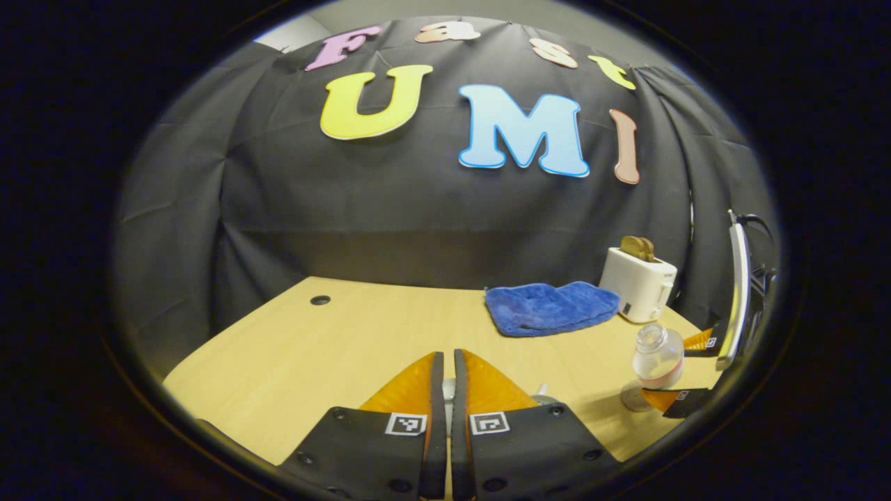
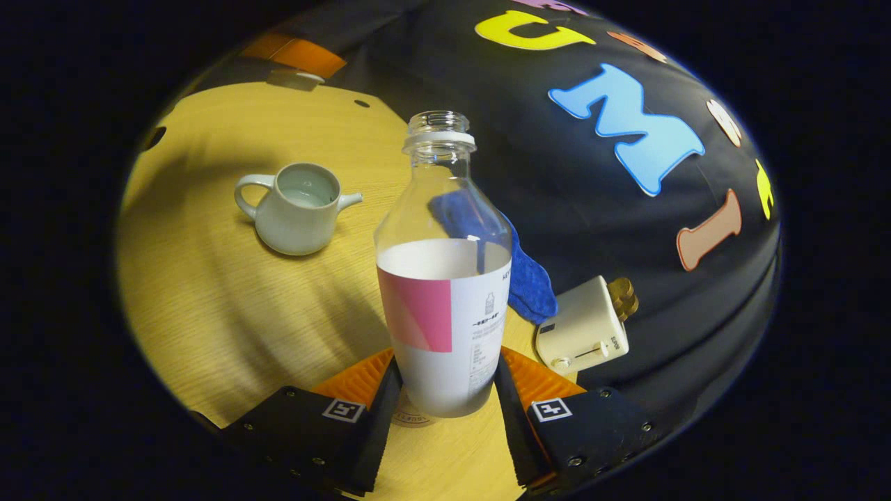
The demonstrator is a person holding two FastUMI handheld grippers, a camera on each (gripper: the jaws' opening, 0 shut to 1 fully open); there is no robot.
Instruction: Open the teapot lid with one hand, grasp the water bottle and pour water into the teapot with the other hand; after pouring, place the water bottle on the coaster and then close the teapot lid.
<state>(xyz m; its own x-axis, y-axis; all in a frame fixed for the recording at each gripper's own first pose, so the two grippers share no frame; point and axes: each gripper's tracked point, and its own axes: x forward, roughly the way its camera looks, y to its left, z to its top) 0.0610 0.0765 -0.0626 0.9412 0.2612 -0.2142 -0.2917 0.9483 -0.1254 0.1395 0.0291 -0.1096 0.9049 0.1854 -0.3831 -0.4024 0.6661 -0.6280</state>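
Left gripper view: left gripper [image 1: 445,390] pressed nearly together, perhaps on the teapot lid [image 1: 451,391], though only a pale sliver shows; water bottle [image 1: 656,362] far right on the table [image 1: 292,348], beside the blue cloth [image 1: 550,307]. Right gripper view: right gripper [image 2: 445,390] bracketing the water bottle's base over the coaster [image 2: 411,417], contact hard to judge; teapot [image 2: 296,209] open, well apart. Likely the set-down step; next, releasing the bottle, then bringing the lid across squarely.

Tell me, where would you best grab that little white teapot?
Probably by its loop handle, coming from the side opposite the spout. The teapot stands upright and open-topped on the table, so its round body looks wide for two fingers.
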